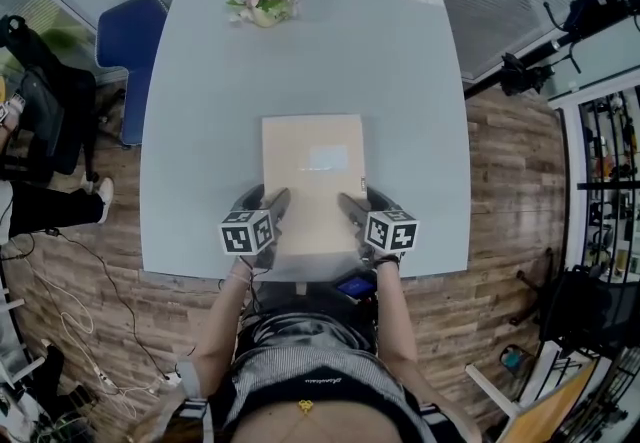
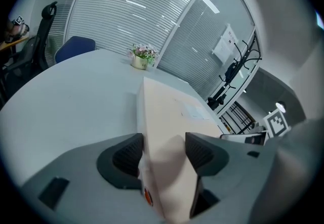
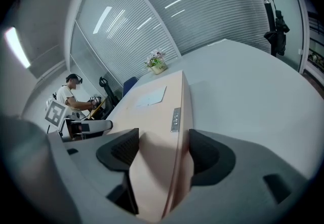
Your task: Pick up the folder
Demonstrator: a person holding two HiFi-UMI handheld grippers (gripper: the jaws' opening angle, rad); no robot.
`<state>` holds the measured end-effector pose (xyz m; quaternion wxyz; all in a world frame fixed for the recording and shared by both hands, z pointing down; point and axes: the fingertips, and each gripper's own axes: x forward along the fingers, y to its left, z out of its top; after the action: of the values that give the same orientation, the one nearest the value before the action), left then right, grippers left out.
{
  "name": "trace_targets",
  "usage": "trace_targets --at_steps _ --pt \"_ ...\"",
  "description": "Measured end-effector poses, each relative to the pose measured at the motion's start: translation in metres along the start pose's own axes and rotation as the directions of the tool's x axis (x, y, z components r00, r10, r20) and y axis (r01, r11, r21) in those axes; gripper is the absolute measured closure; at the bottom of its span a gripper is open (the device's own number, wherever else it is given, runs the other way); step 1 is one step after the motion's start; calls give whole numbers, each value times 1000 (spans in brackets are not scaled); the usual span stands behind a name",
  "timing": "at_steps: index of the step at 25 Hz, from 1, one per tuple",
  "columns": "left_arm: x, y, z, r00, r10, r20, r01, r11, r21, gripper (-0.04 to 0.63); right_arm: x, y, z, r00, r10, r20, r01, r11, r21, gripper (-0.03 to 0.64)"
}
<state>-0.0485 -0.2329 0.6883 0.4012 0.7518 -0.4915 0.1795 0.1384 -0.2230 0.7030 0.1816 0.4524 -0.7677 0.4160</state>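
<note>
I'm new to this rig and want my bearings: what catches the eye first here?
A flat beige cardboard folder lies on the pale grey square table, toward its near edge. The left gripper and right gripper each clamp one of its near corners. A small pot of pink flowers stands at the far edge.

left gripper [image 2: 164, 153] | jaws pressed on folder [image 2: 167, 112] | grey table [image 2: 66, 101] | flower pot [image 2: 143, 59] beyond

A thick beige rectangular folder [image 1: 312, 176] lies flat and closed on the pale grey worktop [image 1: 200, 131], just below the centre of the head view, its long sides running up the frame. A pale rectangular label [image 1: 327, 157] sits on its cover. A small metal strip [image 3: 175, 119] marks its right edge.
</note>
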Motion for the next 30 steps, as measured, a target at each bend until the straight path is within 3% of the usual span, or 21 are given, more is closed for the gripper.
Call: trace_targets --at_steps 20,30 --pt "-56 -31 55 983 -49 178 41 998 48 350 -57 41 45 986 -8 167 16 999 -46 310" --pt "-99 -58 103 943 -80 324 58 995 79 351 -102 77 99 956 -2 295 50 986 -156 313"
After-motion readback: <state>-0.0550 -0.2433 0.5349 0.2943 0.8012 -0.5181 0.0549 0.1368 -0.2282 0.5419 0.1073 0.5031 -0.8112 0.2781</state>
